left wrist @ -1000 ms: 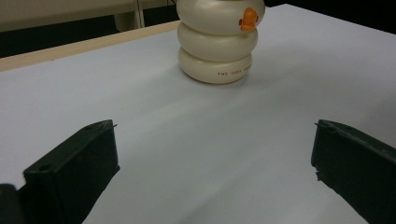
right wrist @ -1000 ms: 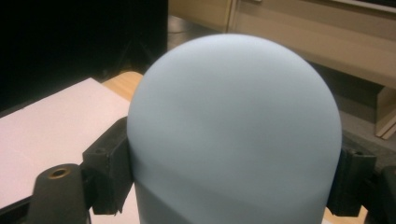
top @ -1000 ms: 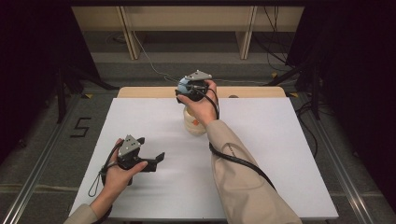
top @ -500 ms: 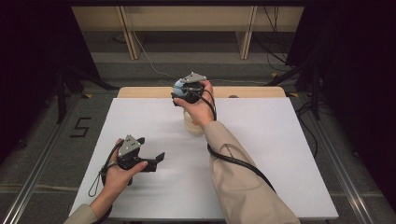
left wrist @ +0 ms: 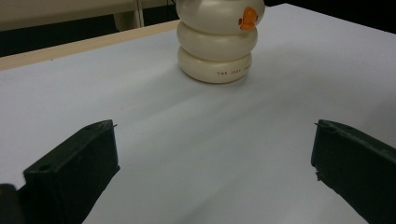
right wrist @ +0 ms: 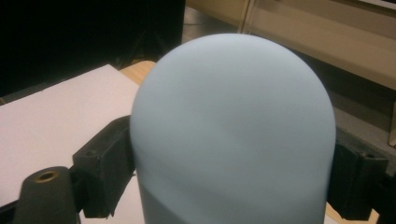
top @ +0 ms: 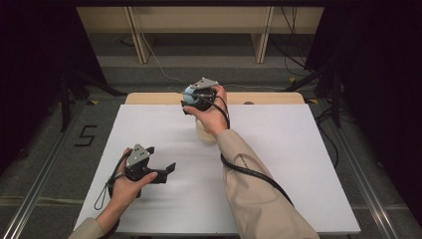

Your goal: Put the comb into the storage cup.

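Your right tool [right wrist: 233, 172] pinches a pale blue rounded dome [right wrist: 233, 130] above the far tabletop [top: 298, 149]; your left tool [left wrist: 212, 172] stays spread, facing the cream ringed duck toy [left wrist: 215, 42].

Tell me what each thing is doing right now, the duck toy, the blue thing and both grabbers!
Cream ringed duck toy: standing upright on the white table, nothing gripping it.
Pale blue dome: clamped between the right gripper's jaws, held up off the table.
Left gripper: jaws wide open, holding nothing, pointed toward the duck toy.
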The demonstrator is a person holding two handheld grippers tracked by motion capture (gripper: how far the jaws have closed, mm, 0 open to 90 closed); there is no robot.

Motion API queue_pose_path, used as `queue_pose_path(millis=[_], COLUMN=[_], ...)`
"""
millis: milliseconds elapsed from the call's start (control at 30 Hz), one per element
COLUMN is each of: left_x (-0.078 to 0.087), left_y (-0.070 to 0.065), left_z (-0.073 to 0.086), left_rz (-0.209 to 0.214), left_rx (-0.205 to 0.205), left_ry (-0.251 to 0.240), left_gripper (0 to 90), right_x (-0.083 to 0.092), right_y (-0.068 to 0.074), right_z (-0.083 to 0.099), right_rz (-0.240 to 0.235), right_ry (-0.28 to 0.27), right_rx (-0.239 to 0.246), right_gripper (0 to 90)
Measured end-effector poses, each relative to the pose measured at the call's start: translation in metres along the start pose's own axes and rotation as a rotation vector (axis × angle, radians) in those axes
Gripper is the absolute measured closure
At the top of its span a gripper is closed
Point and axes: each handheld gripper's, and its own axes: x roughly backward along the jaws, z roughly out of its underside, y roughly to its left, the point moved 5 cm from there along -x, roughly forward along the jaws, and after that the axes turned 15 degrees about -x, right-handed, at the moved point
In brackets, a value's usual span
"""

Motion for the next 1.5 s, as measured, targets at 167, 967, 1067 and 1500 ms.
queue_pose_path(millis=[167, 967, 1067, 1500], left_x=[0.0, 0.0, 0.0, 0.0], left_y=[0.0, -0.001, -0.001, 0.0], left_z=[0.0, 0.0, 0.0, 0.0], left_rz=[0.0, 0.0, 0.0, -0.001], left_rx=[0.0, -0.002, -0.002, -0.002], left_ry=[-0.001, -0.001, -0.001, 0.0], left_gripper=[0.2, 0.2, 0.3, 0.3], right_x=[0.0, 0.004, 0.005, 0.019], right_y=[-0.001, -0.004, -0.006, -0.006], right_z=[0.0, 0.0, 0.0, -0.003], right_rz=[0.001, 0.021, 0.029, 0.012], right_ry=[0.0, -0.008, -0.017, -0.035], right_rx=[0.011, -0.008, -0.014, -0.017], right_gripper=[14.9, 4.3, 4.3, 4.2])
